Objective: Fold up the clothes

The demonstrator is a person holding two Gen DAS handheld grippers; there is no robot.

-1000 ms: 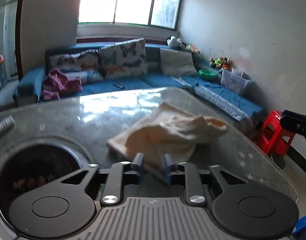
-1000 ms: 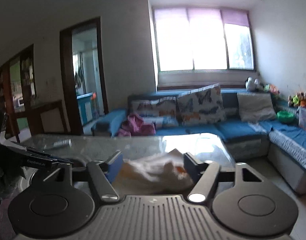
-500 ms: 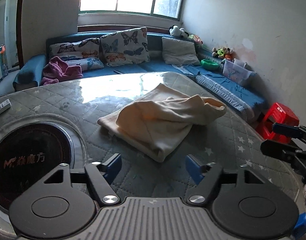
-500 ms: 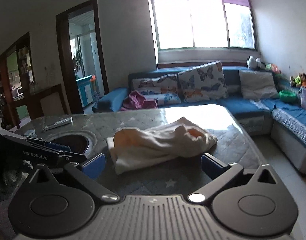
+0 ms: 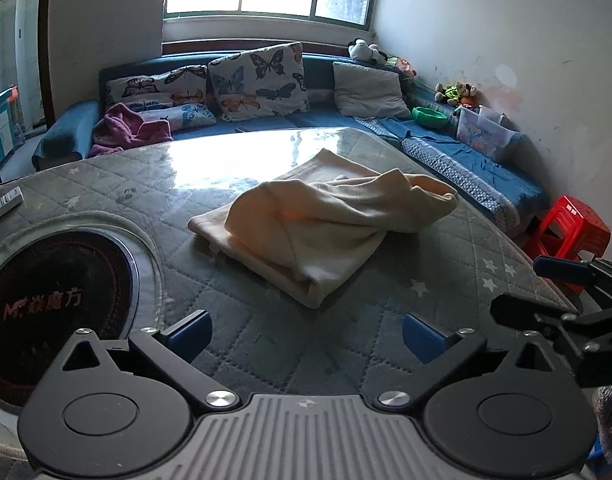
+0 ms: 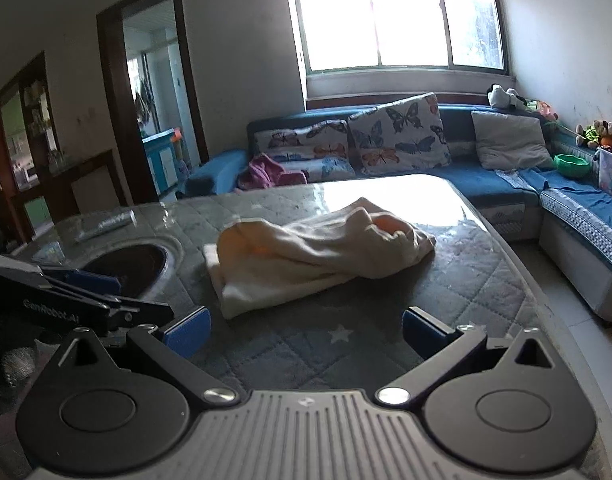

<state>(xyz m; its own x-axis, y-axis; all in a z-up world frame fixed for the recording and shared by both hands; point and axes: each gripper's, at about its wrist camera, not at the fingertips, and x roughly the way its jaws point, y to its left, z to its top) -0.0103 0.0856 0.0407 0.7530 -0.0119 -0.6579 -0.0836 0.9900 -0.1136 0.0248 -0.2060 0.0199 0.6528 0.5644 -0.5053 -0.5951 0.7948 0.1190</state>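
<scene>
At centre frame in both wrist views, the cream garment (image 5: 326, 224) lay on the quilted table (image 5: 266, 344), roughly folded, its upper layer bunched and rumpled toward the right, a thick doubled edge nearest the cameras. Both tools stood clear of it: the left gripper (image 5: 306, 330) and right gripper (image 6: 306, 330) each had fingers spread wide and held nothing. In my judgement the fold was loose and needed squaring. Good practice would be to pinch the rumpled top layer at two separated points, draw it taut, and lay it flush over the lower layer. The induction hob (image 5: 46, 304) at lower left sat well apart from the cloth.
</scene>
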